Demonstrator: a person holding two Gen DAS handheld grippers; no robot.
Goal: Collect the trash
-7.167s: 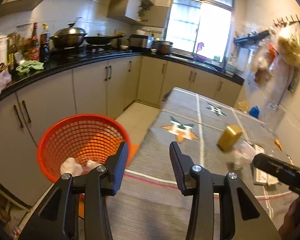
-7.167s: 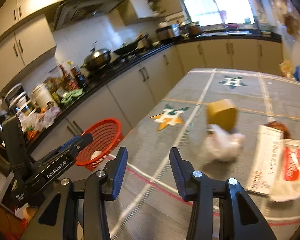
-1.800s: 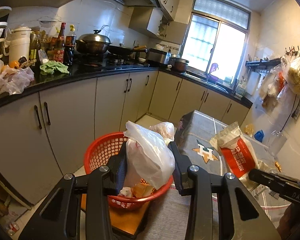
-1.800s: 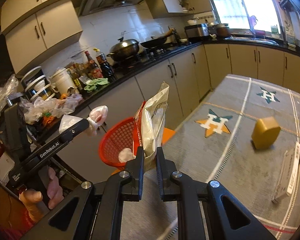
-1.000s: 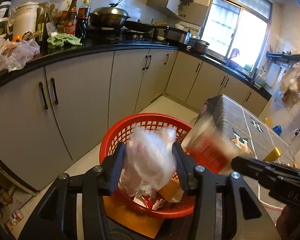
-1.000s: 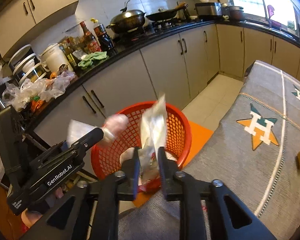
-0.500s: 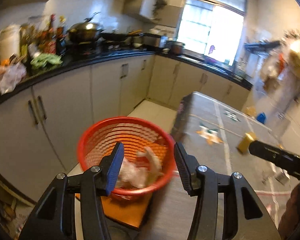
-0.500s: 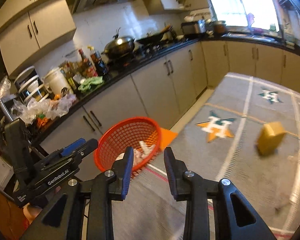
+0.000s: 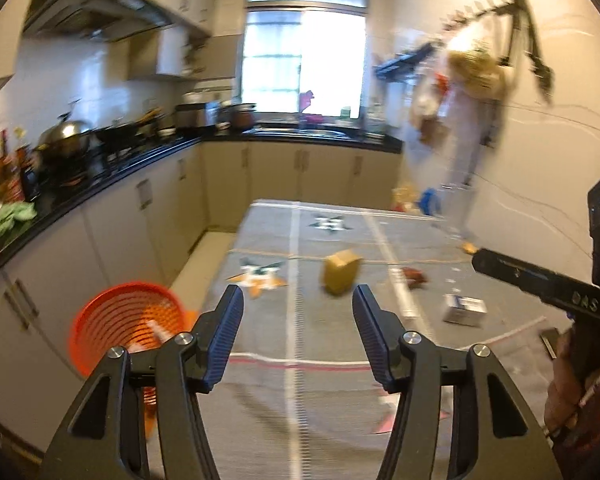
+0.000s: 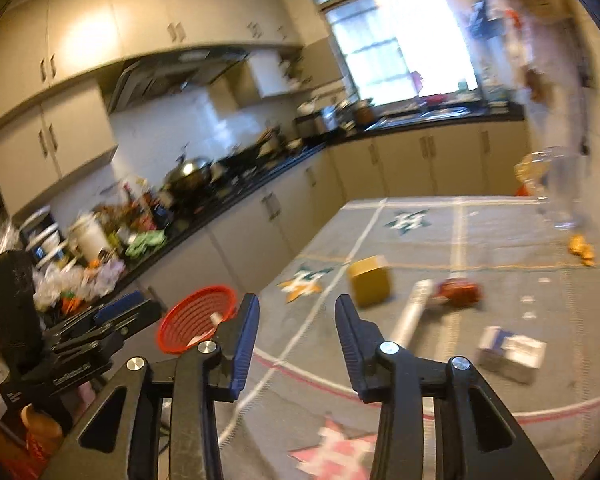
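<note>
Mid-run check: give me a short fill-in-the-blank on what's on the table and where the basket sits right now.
1. The basket beside the table is coloured ____.
2. Between the fingers of the right gripper there is ____.
3. The yellow box rests on the ____.
4. The small white carton lies nearer the ____ gripper.

Missing words: red; nothing; table; right

Left wrist view: sits behind its own fingers [image 9: 224,340], above the near end of the table [image 9: 300,400], faces along it, tilted down, toward the window [image 9: 304,60] at 12 o'clock. Orange basket [image 9: 120,320] low at 8 o'clock.

Right wrist view: same near end, faces along the table [image 10: 500,248], window [image 10: 396,48] at 1 o'clock, basket [image 10: 196,316] at 9 o'clock.

Shared: tabletop, yellow box [image 9: 340,276] [image 10: 370,280], basket, counter run, window. Both frames motion-blurred.
</note>
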